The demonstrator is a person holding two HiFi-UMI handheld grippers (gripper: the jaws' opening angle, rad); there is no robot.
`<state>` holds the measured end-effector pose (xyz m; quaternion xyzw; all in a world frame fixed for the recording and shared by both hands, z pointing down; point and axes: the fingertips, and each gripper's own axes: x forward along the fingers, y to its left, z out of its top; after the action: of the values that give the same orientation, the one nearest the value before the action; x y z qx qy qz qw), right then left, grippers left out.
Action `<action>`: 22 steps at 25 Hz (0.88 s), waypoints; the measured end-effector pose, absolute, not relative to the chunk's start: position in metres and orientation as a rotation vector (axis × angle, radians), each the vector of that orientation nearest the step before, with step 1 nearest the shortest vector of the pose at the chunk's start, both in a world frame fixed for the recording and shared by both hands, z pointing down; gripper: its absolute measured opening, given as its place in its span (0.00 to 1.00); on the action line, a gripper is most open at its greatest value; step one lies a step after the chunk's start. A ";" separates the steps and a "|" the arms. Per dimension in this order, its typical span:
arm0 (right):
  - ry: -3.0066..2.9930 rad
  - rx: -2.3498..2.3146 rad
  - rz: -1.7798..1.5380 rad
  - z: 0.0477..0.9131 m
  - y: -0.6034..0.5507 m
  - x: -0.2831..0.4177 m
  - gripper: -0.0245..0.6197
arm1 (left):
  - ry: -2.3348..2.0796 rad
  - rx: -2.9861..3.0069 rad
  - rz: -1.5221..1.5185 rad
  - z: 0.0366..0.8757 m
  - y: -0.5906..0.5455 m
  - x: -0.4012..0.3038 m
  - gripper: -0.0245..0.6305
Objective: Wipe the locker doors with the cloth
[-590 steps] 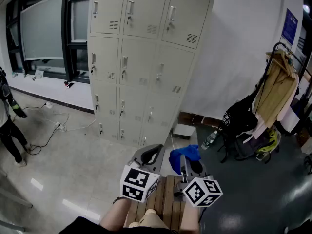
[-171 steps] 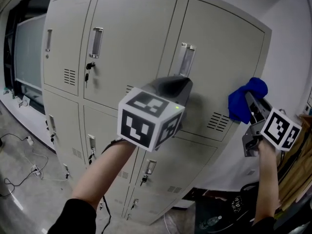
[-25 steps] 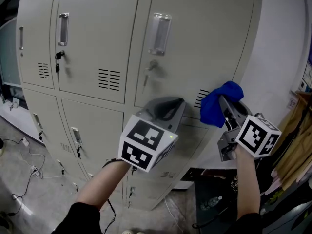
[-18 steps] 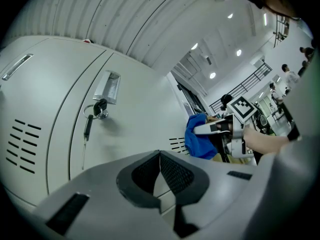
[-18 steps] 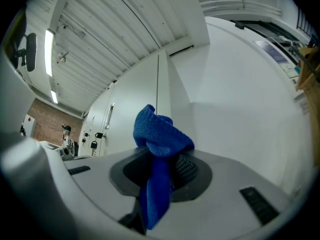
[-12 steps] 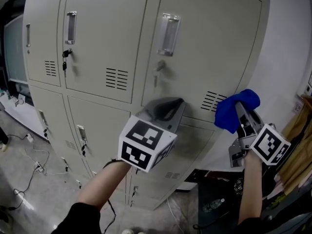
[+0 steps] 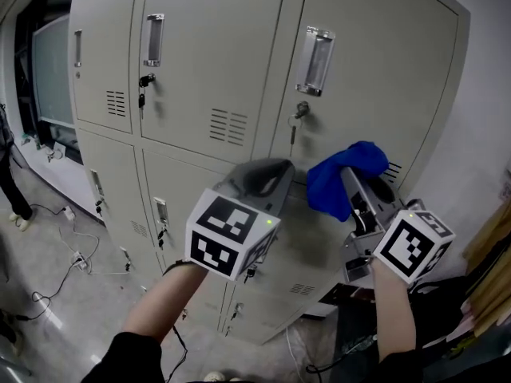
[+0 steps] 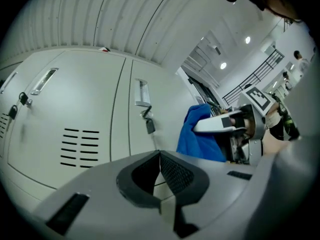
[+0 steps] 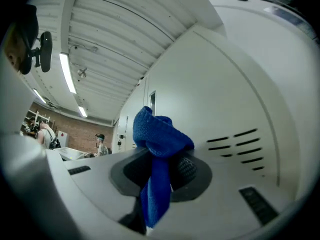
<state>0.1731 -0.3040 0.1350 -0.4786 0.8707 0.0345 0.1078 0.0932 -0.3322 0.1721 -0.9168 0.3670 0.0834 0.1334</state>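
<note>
Lockers [image 7: 200, 46] in pale grey fill most of the head view, stacked in rows and columns. The upper right door [image 7: 399, 78] takes the top right of the frame and carries a clear pull handle [image 7: 314, 61], a lock with a key hanging from it [image 7: 296, 116], and vent slots [image 7: 391, 169] low on its right side.

Lower centre, the left gripper [image 7: 267, 170] points at the doors. Its own view shows the jaws pressed together with nothing between them [image 8: 160, 166], so it is idle.

Right of centre, the right gripper [image 7: 351, 186] is clenched on the blue cloth [image 7: 331, 183]. In the right gripper view the cloth [image 9: 157, 134] bunches into a wad ahead of the jaw tips, and a tail hangs down between the pads toward the camera.

The door face lies straight beyond that wad, along the line of the jaws. The vents are just right of the cloth, the handle above and left of it. Whether cloth and metal touch cannot be told.

The right gripper is clearly the one placed to wipe, and pressing forward along its own axis would probably flatten the wad against the door.
</note>
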 end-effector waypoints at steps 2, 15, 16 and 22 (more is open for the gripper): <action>2.612 -1.357 0.070 0.141 -0.316 0.147 0.15 | 1.115 -2.643 0.240 0.174 -0.335 0.075 0.05; 2.754 -1.261 0.046 0.157 -0.367 0.052 0.15 | 1.322 -2.562 0.221 0.182 -0.354 0.001 0.05; 2.755 -1.266 0.057 0.157 -0.368 0.050 0.15 | 1.320 -2.564 0.216 0.184 -0.355 0.002 0.05; 2.752 -1.251 0.041 0.157 -0.367 0.058 0.15 | 1.274 -2.589 0.201 0.187 -0.360 0.019 0.05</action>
<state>0.0577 -0.3667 0.1574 -0.4131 0.9086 0.0135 0.0590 0.0192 -0.3604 0.1874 -0.8882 0.4370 0.0688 0.1244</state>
